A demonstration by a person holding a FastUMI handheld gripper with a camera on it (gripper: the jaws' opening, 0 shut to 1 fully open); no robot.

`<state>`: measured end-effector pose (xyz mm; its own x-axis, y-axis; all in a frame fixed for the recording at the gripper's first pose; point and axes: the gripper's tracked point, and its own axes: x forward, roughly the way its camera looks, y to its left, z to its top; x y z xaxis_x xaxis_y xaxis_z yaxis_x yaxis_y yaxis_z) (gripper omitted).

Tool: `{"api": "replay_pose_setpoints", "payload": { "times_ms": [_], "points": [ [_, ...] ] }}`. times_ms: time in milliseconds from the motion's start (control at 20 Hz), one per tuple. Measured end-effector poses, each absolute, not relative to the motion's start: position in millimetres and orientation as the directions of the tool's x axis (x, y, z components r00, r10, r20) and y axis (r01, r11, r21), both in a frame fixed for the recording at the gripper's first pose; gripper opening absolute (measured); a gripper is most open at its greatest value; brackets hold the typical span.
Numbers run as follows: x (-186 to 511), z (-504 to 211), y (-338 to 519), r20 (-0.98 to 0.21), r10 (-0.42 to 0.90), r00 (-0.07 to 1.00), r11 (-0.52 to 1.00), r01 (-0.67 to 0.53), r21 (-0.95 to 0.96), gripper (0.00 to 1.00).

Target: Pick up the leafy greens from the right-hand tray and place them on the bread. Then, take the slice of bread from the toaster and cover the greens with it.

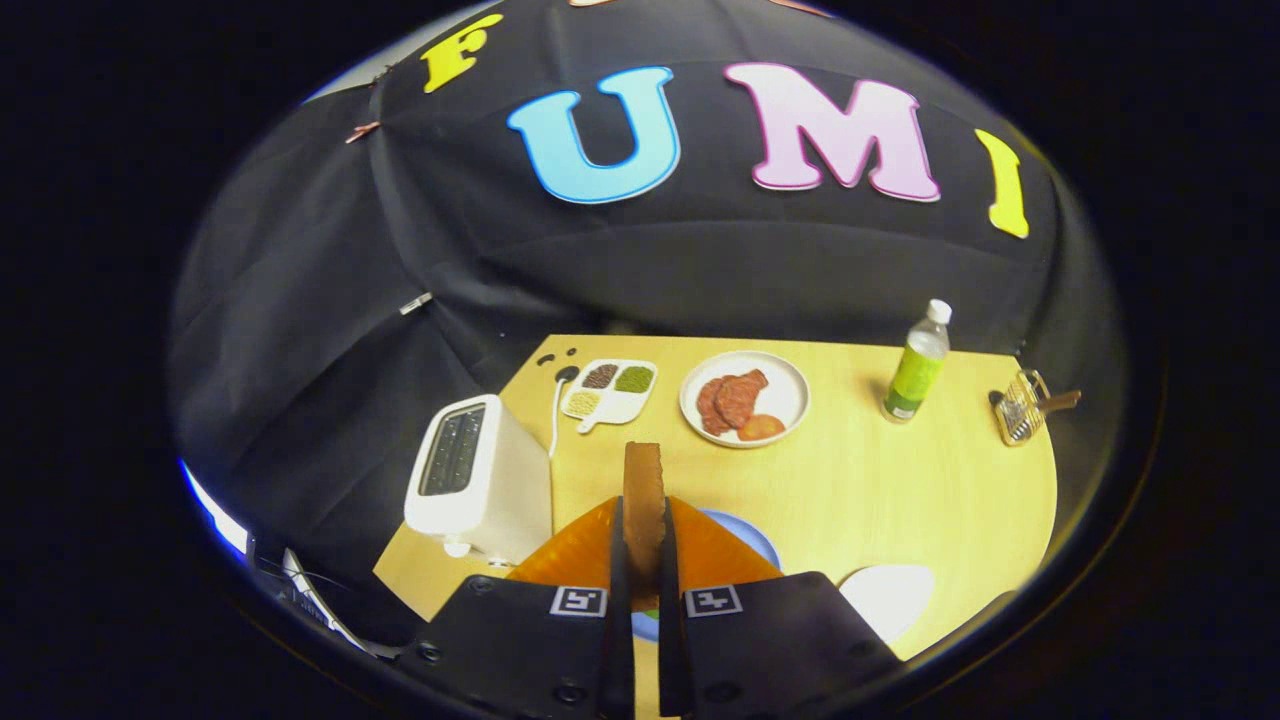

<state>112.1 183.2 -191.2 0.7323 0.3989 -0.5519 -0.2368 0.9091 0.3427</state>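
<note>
Gripper (643, 580) seen from above the table (900, 500), its two fingers (617, 560) pressed onto the flat faces of a bread slice (643, 500), which stands on edge between them and rises just past their tips. The slice is clear of the toaster (478, 480) and hangs over the orange tray (575, 550).

Directly under the slice lies the tray, with a blue plate (745, 535) showing behind it and a speck of green (652, 613) visible in the gap between the fingers; whether this is the greens already laid on the lower bread cannot be told, since the fingers hide that spot. A white plate (888, 595) sits just right of the tray. The toaster stands left of the tray, its slots appearing empty. Beyond the tray are a divided dish (612, 392) of grains, a plate of meat (745, 398), then, well to the right, a bottle (915, 365) and a wire basket (1020, 405).

Step in hand, as judged: the second, carrying the toaster slice to cover the greens. The next move likely calls for tipping the slice flat, lowering it squarely over the greens, and parting the fingers only once it rests.
</note>
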Motion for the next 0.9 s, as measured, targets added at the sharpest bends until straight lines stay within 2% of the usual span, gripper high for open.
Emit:
{"api": "replay_pose_setpoints", "payload": {
  "times_ms": [150,450,900],
  "points": [
    [110,-218,181,-0.556,0.376,0.742,0.910,-0.181,0.373,0.14],
    [105,-260,206,-0.565,0.410,0.716,0.875,-0.134,0.465,0.14],
    [113,-317,206,-0.567,0.436,0.699,0.780,0.020,0.625,0.14]
  ]
}}
